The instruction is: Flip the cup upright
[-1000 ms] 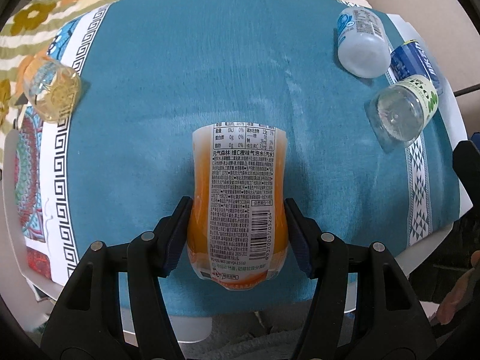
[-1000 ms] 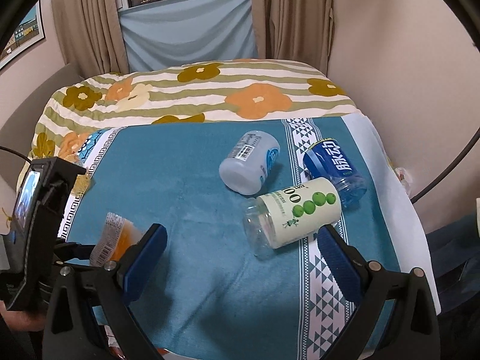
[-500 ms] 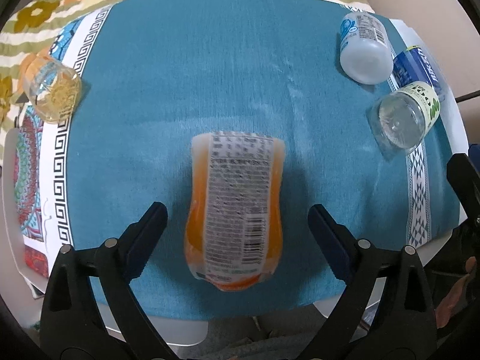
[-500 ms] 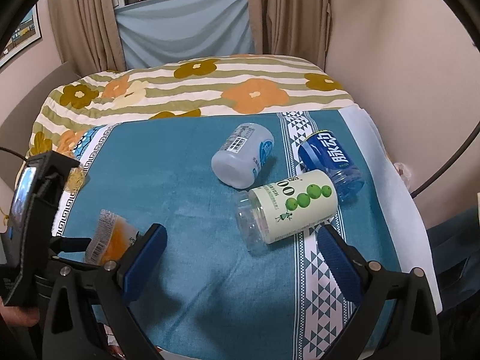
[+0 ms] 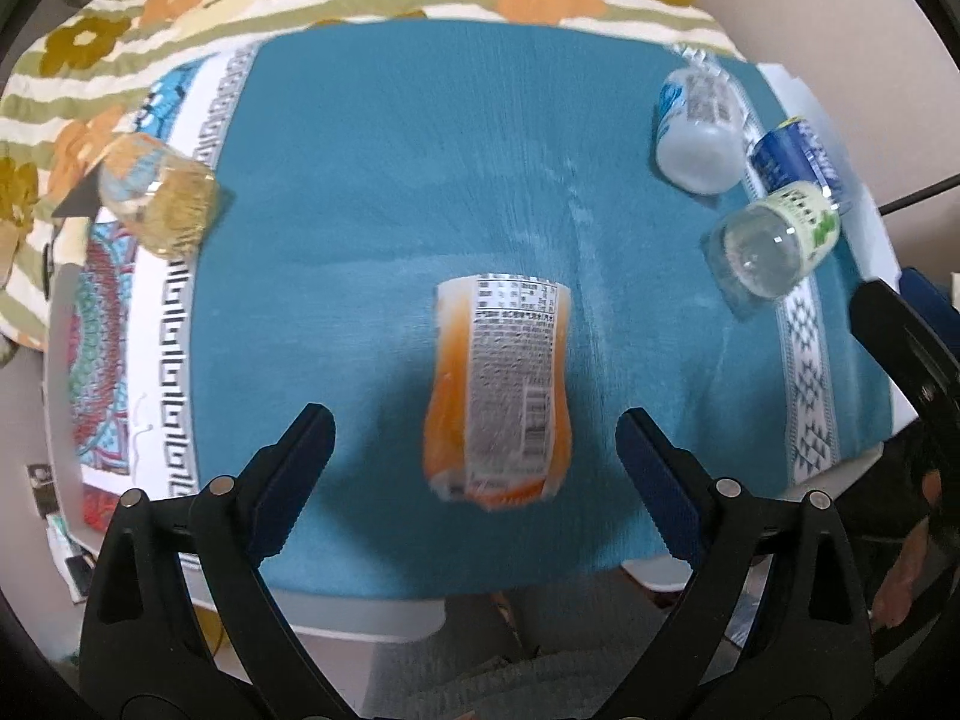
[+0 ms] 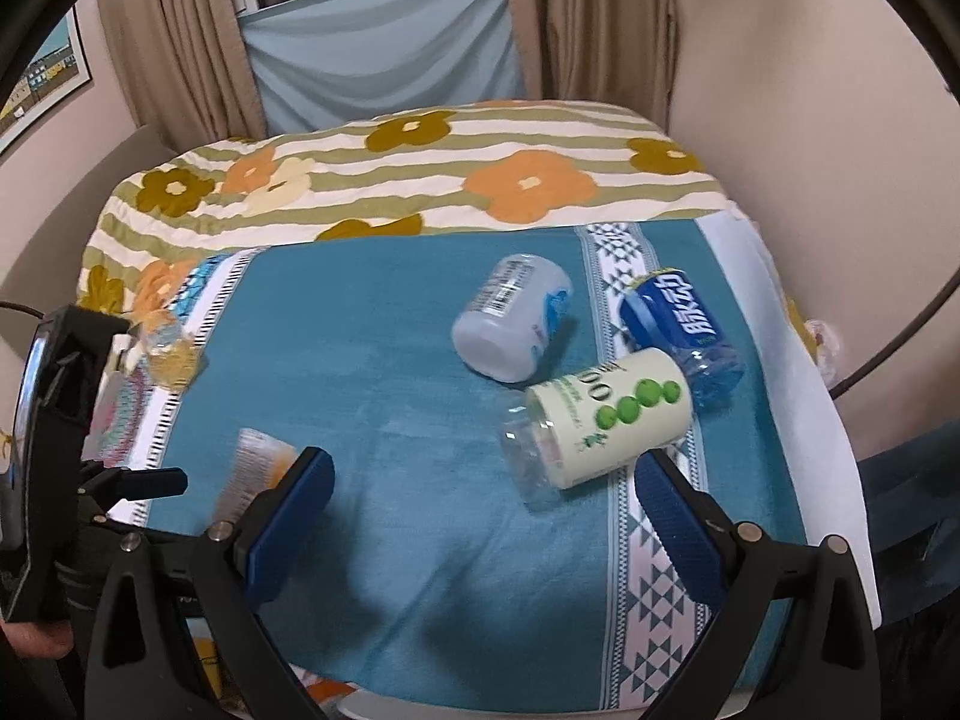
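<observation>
An orange cup with a white printed label [image 5: 498, 396] stands on the teal cloth [image 5: 384, 192], free of my left gripper [image 5: 474, 450], which is open with its jaws wide on either side and pulled back toward me. The cup also shows in the right wrist view [image 6: 252, 468], partly behind a finger. My right gripper [image 6: 480, 498] is open and empty, above the cloth just in front of a clear cup with a white-and-green label [image 6: 600, 426] lying on its side.
A white cup [image 6: 510, 324] and a blue cup [image 6: 684, 330] lie on their sides at the right. A clear yellowish cup [image 5: 156, 198] stands at the left edge. A flowered striped blanket [image 6: 420, 174] covers the far side. The table's front edge is close.
My left gripper let go of the orange cup, opened wide and drew back. The cup stays standing. My right gripper moved slightly closer to the green-labelled cup.
</observation>
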Tool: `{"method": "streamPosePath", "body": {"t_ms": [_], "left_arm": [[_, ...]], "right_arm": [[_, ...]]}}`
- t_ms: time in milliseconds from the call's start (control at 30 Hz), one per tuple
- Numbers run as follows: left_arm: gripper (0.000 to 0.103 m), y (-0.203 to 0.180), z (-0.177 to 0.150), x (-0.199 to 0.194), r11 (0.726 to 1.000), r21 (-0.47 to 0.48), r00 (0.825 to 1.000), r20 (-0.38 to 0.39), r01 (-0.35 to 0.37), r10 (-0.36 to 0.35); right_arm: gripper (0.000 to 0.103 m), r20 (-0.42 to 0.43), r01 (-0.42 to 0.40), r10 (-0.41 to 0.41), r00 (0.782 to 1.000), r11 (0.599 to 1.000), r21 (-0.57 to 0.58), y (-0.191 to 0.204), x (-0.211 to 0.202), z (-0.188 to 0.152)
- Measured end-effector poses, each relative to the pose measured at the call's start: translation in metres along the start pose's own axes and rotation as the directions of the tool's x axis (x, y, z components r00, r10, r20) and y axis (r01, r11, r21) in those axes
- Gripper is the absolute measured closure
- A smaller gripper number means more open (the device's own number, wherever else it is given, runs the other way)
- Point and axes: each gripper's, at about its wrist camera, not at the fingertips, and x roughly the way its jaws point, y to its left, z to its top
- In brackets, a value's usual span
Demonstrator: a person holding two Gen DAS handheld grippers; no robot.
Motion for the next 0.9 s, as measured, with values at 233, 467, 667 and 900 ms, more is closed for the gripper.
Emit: {"method": "streamPosePath", "body": {"t_ms": [233,467,667,900], "left_arm": [[0.003,0.041,-0.018,-0.043,1.0,-0.023,0.998,0.061,0.003,-0.001],[0.003,0.109,-0.032,-0.058,0.997,-0.079,0.995,0.095,-0.016,0.024],[0.003,0.146,-0.037,-0.044,0.996,-0.081,0.995,0.091,-0.03,0.037],[0.003,0.168,-0.042,-0.007,0.996,-0.085,0.999,0.04,0.013,-0.01]], "right_arm": [[0.003,-0.117,-0.069,0.069,0.991,0.998,0.002,0.024,0.006,0.024],[0.003,-0.257,-0.188,0.212,0.943,0.975,0.114,0.051,0.037,0.032],[0.003,-0.369,-0.211,0.279,0.886,0.954,0.215,0.072,0.081,0.024],[0.012,-0.474,-0.19,0.299,0.828,0.945,0.264,0.082,0.123,0.019]]}}
